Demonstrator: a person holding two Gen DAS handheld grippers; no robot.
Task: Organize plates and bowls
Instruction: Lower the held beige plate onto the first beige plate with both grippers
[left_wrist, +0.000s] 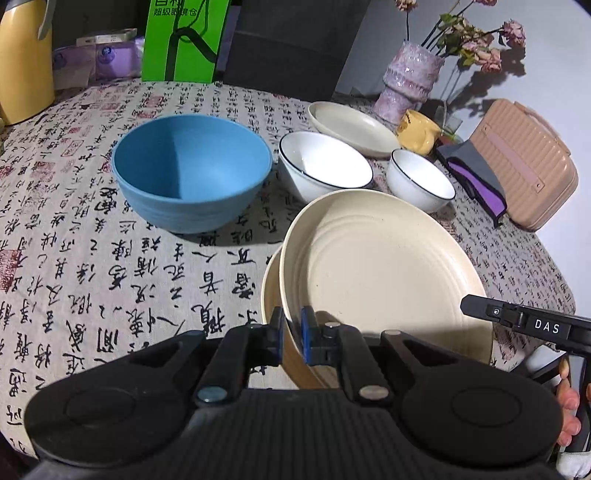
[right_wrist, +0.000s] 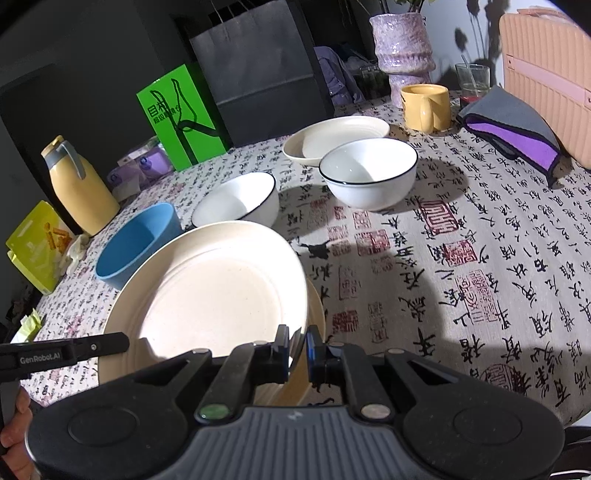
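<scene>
My left tongs (left_wrist: 292, 334) and right tongs (right_wrist: 297, 350) pinch opposite rims of the cream ridged plate (left_wrist: 380, 266), which sits over a second cream plate (left_wrist: 271, 295) on the table (left_wrist: 110, 258). Behind it, left to right from my left tongs, stand the blue plastic bowl (left_wrist: 192, 173), the larger dark-rimmed white bowl (left_wrist: 325, 170) and the smaller dark-rimmed white bowl (left_wrist: 421, 181). A third cream plate (left_wrist: 351, 125) lies farther back.

We look from each gripper's wrist, close over the table and angled downward. Our left view faces the cream plate (left_wrist: 384, 266) from its left edge, our right view from its right edge (right_wrist: 207, 288). Both share the blue bowl (left_wrist: 192, 177), the white bowls and the vase.
</scene>
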